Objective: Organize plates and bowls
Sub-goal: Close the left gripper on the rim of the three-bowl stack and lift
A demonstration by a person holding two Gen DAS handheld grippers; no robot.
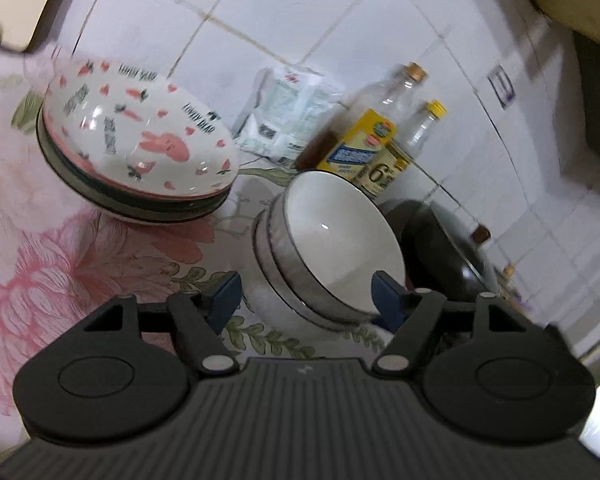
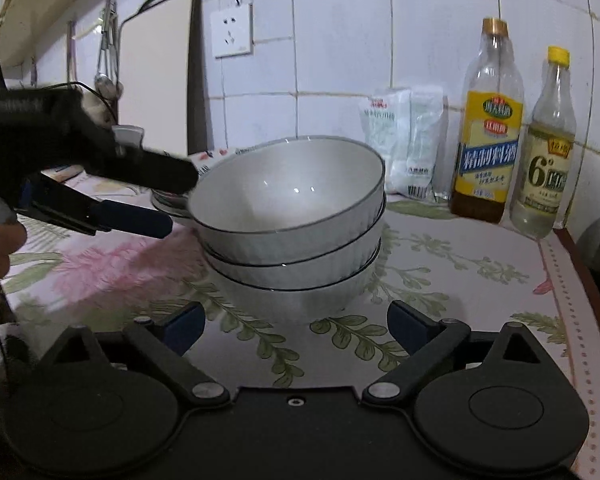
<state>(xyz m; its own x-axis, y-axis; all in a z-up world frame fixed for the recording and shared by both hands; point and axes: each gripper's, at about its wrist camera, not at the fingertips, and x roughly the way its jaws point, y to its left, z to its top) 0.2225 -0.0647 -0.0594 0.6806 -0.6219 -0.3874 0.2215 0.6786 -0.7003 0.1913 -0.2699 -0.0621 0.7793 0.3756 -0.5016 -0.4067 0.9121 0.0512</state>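
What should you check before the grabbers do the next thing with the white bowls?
1. Right tool open and empty: ok, nothing between its fingers.
2. Left tool open: ok; the bowl stack's edge sits between its fingers, but whether a pad touches it, cannot tell.
3. Stack of white bowls sitting straight: ok, three nested bowls stand upright on the flowered tablecloth.
4. Stack of plates out of the way: ok, apart from the bowls.
5. Bottles far enough behind the bowls: ok, there is a gap.
6. Two tools clear of each other: ok, the left one is off to the side of the bowls.
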